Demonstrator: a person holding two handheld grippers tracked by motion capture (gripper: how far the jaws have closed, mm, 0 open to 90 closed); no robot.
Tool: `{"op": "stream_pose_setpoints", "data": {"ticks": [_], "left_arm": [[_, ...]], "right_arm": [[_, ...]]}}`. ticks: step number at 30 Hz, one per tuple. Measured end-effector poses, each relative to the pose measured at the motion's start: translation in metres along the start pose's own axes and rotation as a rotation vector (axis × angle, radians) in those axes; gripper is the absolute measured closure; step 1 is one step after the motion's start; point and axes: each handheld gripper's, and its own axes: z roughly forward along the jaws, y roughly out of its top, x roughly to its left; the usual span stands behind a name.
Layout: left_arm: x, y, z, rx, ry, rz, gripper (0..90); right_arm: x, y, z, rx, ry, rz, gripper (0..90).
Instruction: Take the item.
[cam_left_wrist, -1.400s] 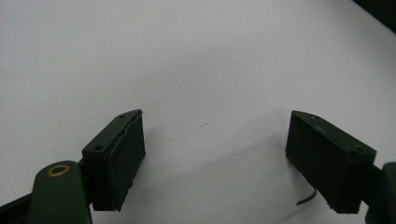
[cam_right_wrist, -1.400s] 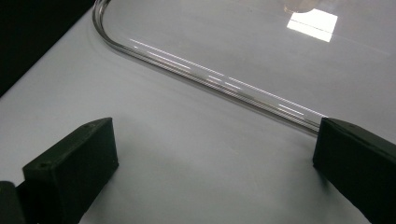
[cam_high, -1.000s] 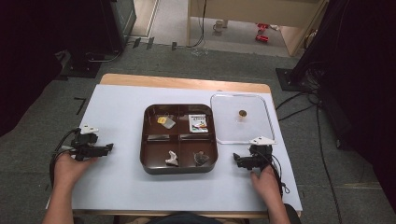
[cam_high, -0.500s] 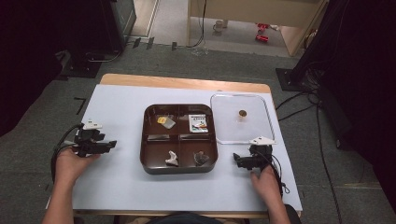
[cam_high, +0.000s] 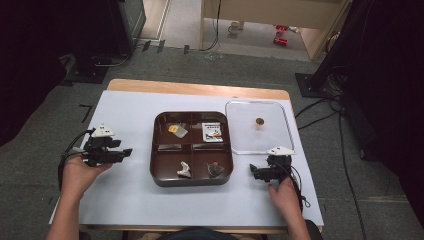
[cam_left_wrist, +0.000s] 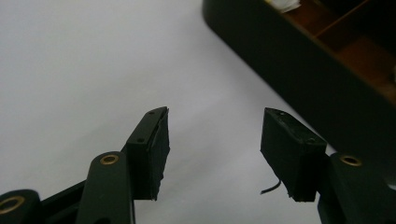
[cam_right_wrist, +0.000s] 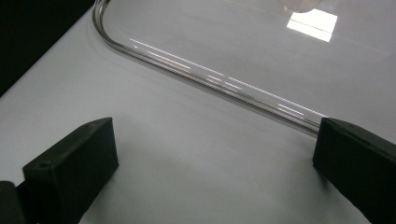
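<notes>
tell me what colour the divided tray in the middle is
Dark brown, glossy; the tray shows best in the high view.

Card (cam_high: 213, 132): white, printed, lying in the far right compartment of the brown tray (cam_high: 192, 179) — a dark band along its top and coloured marks below, but no word can be read
Elsewhere: no readable text, number or sign — none

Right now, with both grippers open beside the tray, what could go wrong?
1. The left gripper points at the brown tray; its jaws, just closing with nothing between them, might bump the wall and shift the tray.
2. The right gripper sits near the clear lid; a low approach might push the lid's rim instead of gripping it.
</notes>
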Motion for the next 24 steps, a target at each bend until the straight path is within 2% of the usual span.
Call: {"op": "stream_pose_setpoints", "data": {"ticks": [2, 5, 10, 11, 24], "left_arm": [[-0.005, 0.003, -0.002, -0.017, -0.018, 0.018, 42.0], [-0.011, 0.008, -0.002, -0.016, -0.034, 0.041, 42.0], [-0.018, 0.014, -0.003, -0.029, -0.056, 0.06, 42.6], [-0.022, 0.017, -0.003, -0.034, -0.075, 0.066, 42.6], [-0.042, 0.034, 0.003, -0.055, -0.16, 0.128, 42.7]], "right_arm": [[0.0, 0.0, 0.0, 0.001, 0.001, 0.0, 0.0], [0.0, 0.0, 0.0, 0.001, 0.001, 0.002, 0.0], [0.0, 0.0, 0.0, 0.001, 0.0, 0.002, 0.0], [0.0, 0.0, 0.0, 0.001, 0.0, 0.002, 0.0], [0.0, 0.0, 0.0, 0.001, 0.0, 0.001, 0.0]]}}
